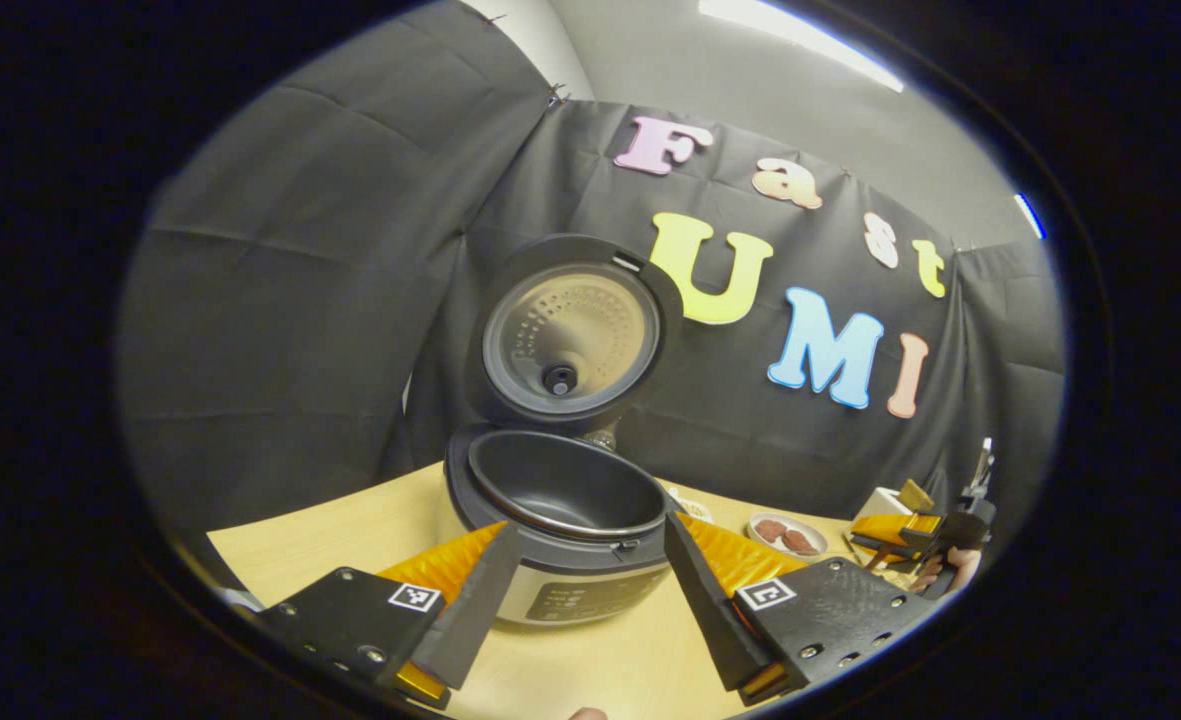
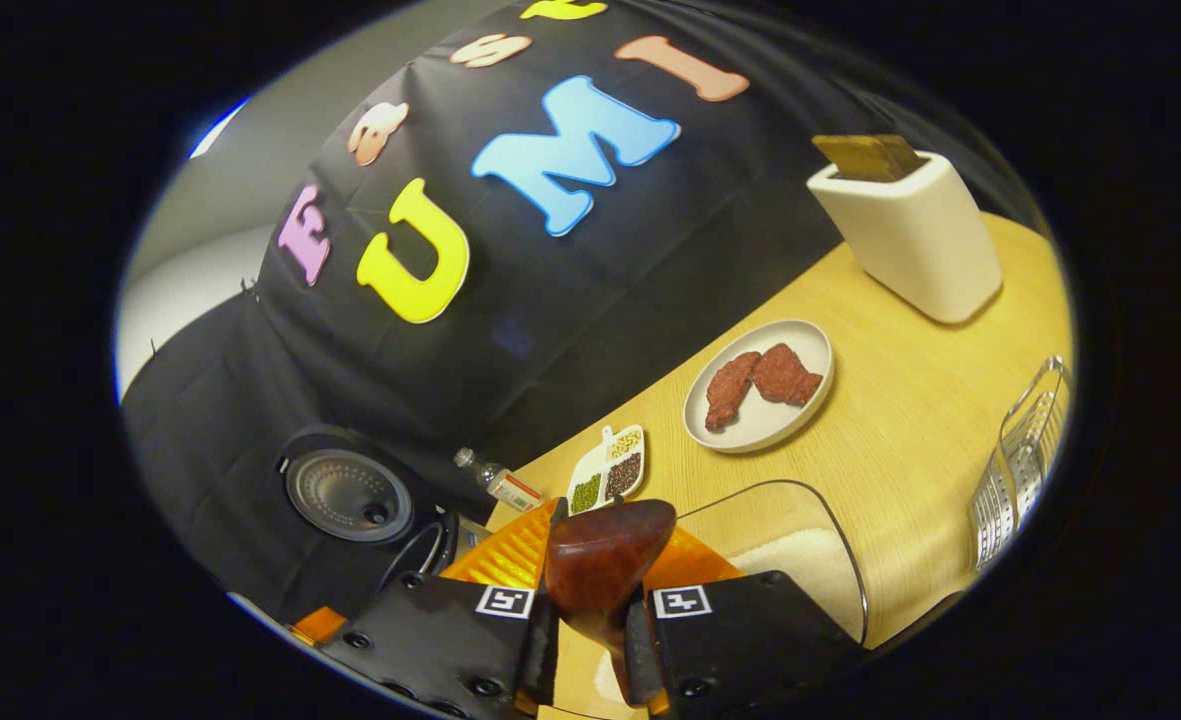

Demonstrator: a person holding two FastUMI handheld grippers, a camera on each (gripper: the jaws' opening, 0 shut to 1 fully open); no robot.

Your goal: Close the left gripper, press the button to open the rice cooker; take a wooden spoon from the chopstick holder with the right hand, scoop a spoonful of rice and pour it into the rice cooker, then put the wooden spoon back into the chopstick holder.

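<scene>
rice cooker [image 1: 560,520]: on counter [image 1: 330,540], lid up
plate [image 2: 758,387]: on counter, toaster [image 2: 908,235] behind it
seasoning dish [image 2: 608,468]: beside plate

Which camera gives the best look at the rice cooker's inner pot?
The left gripper view: the rice cooker sits centred, lid up, its dark inner pot open to view. The right gripper view catches just its raised lid near the edge.

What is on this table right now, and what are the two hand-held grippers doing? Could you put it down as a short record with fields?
rice cooker: lid up, pot looks empty
left hand-held gripper: open, in front of the cooker, holding nothing
right hand-held gripper: shut on the wooden spoon
rice: white, in a clear container just beyond the spoon
plate: two reddish pieces of meat
small divided dish: beans and grains
wire rack: at the table's right edge
small bottle: lying beside the cooker
</scene>
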